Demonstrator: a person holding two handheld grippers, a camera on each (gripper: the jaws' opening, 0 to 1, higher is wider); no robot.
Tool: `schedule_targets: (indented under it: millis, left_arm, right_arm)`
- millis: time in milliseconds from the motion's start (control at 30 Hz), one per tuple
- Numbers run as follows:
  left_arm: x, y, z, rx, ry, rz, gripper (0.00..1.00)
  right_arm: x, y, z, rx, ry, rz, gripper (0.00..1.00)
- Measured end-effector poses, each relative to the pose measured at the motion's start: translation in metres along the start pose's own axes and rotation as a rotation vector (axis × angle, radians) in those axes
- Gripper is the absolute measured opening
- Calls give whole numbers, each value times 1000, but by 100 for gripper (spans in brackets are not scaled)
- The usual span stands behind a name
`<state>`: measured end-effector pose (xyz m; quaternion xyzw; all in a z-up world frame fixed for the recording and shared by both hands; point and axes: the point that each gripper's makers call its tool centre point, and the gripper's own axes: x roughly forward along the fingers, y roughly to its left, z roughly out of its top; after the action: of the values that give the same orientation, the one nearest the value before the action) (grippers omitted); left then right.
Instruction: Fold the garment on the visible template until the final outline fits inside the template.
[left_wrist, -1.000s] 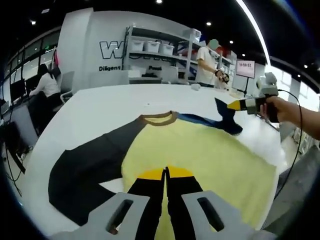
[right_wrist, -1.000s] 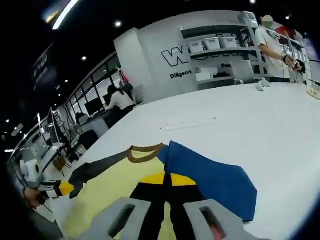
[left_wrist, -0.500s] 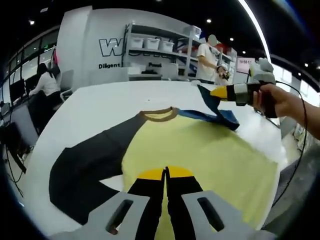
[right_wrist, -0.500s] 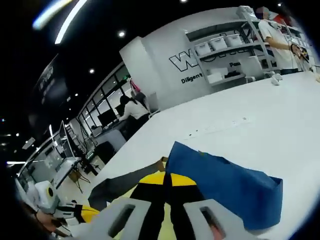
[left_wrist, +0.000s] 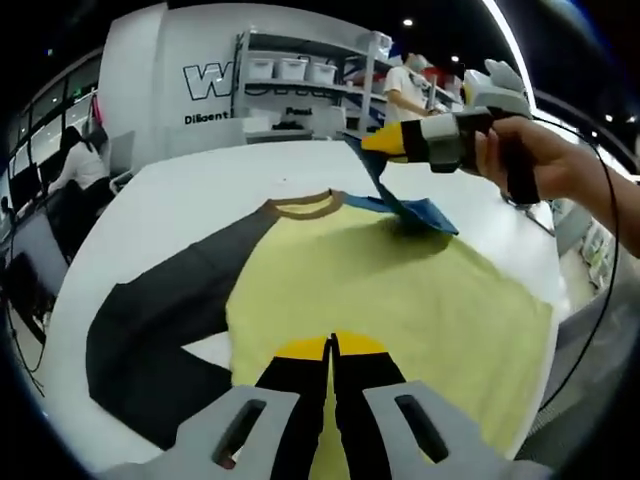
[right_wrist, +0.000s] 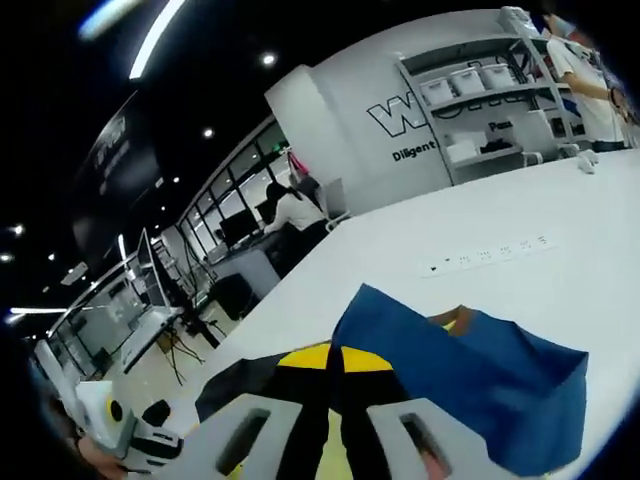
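While the left gripper (left_wrist: 332, 345) sits closed on the shirt (left_wrist: 400, 300), the right gripper (right_wrist: 335, 355) grips its lifted blue sleeve (right_wrist: 470, 370) above the table (left_wrist: 200, 210).

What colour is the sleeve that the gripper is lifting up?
Blue sleeve, best seen in the right gripper view, pinched in the right gripper.

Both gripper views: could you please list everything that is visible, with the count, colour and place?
Garment: one, yellow body, spread flat on the table.
Grey sleeve: one, lying flat beside the yellow body.
Blue sleeve: one, lifted off the table by the right tool.
Collar: one, brown, at the far end of the garment.
Table: one, white.
Shelves: white, with bins, behind the table.
Left tool: jaws together, over the yellow body.
Right tool: shut on the blue sleeve.
Hand: one, holding the right tool.
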<state>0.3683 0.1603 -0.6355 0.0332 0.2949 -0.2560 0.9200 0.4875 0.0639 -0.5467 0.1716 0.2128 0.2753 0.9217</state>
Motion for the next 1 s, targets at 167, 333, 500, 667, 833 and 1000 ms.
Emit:
schedule_targets:
  millis: [167, 333, 500, 667, 833, 1000]
  left_arm:
    - [1, -1, -4, -2, 18, -6, 0]
    - [1, -1, -4, -3, 22, -6, 0]
    - [-1, 2, -6, -9, 29, 3, 0]
    - [-2, 5, -7, -14, 36, 11, 0]
    - [-2, 4, -8, -13, 37, 6, 0]
    - [-2, 7, -9, -18, 43, 14, 0]
  right_arm:
    - [13, 22, 0, -46, 20, 46, 0]
    - [29, 41, -5, -87, 52, 86, 0]
    - [37, 55, -6, -108, 66, 124, 0]
    - [49, 65, -15, -145, 104, 158, 0]
    - [56, 79, -22, -157, 129, 202, 0]
    - [63, 95, -34, -192, 168, 264, 0]
